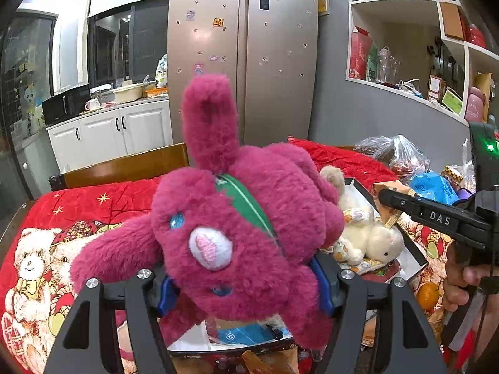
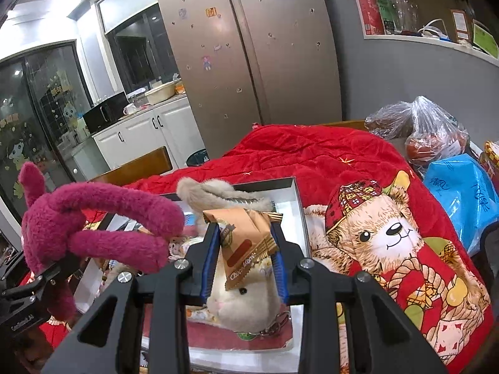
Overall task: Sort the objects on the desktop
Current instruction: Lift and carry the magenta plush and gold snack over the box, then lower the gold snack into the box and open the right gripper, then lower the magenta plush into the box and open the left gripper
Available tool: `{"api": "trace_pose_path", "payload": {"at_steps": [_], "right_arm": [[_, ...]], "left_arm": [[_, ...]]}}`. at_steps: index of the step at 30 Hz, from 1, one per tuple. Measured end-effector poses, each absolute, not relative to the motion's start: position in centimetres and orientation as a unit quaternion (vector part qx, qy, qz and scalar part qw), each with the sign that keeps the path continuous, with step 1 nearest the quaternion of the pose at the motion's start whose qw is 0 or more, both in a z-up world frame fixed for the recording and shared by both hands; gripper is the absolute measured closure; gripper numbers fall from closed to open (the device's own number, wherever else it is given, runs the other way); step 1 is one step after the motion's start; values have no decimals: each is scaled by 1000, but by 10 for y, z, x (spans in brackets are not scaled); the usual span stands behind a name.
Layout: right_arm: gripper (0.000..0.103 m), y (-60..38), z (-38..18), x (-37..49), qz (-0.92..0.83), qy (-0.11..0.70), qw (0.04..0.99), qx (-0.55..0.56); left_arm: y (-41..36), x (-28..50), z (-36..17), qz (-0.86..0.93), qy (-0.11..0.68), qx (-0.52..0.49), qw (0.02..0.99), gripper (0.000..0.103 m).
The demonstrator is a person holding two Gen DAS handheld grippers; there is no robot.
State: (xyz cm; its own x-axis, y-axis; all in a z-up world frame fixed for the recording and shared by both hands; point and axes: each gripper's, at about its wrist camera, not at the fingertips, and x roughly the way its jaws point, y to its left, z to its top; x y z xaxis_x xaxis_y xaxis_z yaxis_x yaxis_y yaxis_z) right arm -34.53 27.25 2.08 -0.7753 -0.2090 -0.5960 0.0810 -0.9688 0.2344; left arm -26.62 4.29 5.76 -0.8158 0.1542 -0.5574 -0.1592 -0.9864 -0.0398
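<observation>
A magenta plush toy (image 1: 249,218) with a green strap fills the left wrist view, lifted above the red quilt. My left gripper (image 1: 244,293) is shut on it, blue pads pressed into its fur on both sides. Its long limbs show in the right wrist view (image 2: 93,218). My right gripper (image 2: 243,249) is shut on a tan snack packet (image 2: 246,237), above an open white box with a dark rim (image 2: 296,205). A cream plush rabbit (image 2: 246,299) and a beige furry toy (image 2: 215,190) lie in the box. The right gripper (image 1: 393,201) reaches in from the right edge.
A red quilt with bear prints (image 2: 358,162) covers the table. Plastic bags (image 2: 430,134) and a blue bag (image 2: 461,193) crowd the right side. An orange (image 1: 428,294) lies near a hand. A wooden chair back (image 1: 124,168) stands behind, then cabinets and a fridge (image 1: 243,62).
</observation>
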Motion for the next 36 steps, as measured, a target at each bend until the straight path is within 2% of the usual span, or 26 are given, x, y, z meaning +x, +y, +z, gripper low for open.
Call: {"api": "trace_pose_path", "payload": {"at_steps": [4,6,7,8,9,11,14,20,25,31,36], "right_arm": [[69,271,25,-343,-941,-103,81,312],[59,272,31,-338,-942,-116,89,302],[41,273,36,-335,-944,-124,91,292],[28,275,41,-331,-947,-130,93,280],[24,276,45,-328,-949,-135,95,267],[0,280,52,-322,-952,-148,92,250],[0,285,59,-315,-957,-160,89,225],[0,282,64,-313,-963,-127,66,230],[0,277,67,-311,-961,-125,78,235],[0,264,83,-298,-964,-102,89,228],[0,261,104,-272,-964,-118,101,216]], "left_arm": [[38,-264,59,956,0,-285,74,25],[38,-265,60,955,-1,-287,75,24],[37,-264,61,955,-2,-288,77,22],[36,-264,62,954,-5,-287,79,22],[36,-263,64,955,-7,-287,81,22],[37,-262,66,954,-13,-289,79,21],[40,-262,67,950,-14,-300,84,21],[45,-262,69,950,2,-304,75,21],[38,-266,72,939,-20,-327,101,21],[33,-260,92,925,-39,-361,113,21],[37,-237,107,912,-38,-384,137,21]]}}
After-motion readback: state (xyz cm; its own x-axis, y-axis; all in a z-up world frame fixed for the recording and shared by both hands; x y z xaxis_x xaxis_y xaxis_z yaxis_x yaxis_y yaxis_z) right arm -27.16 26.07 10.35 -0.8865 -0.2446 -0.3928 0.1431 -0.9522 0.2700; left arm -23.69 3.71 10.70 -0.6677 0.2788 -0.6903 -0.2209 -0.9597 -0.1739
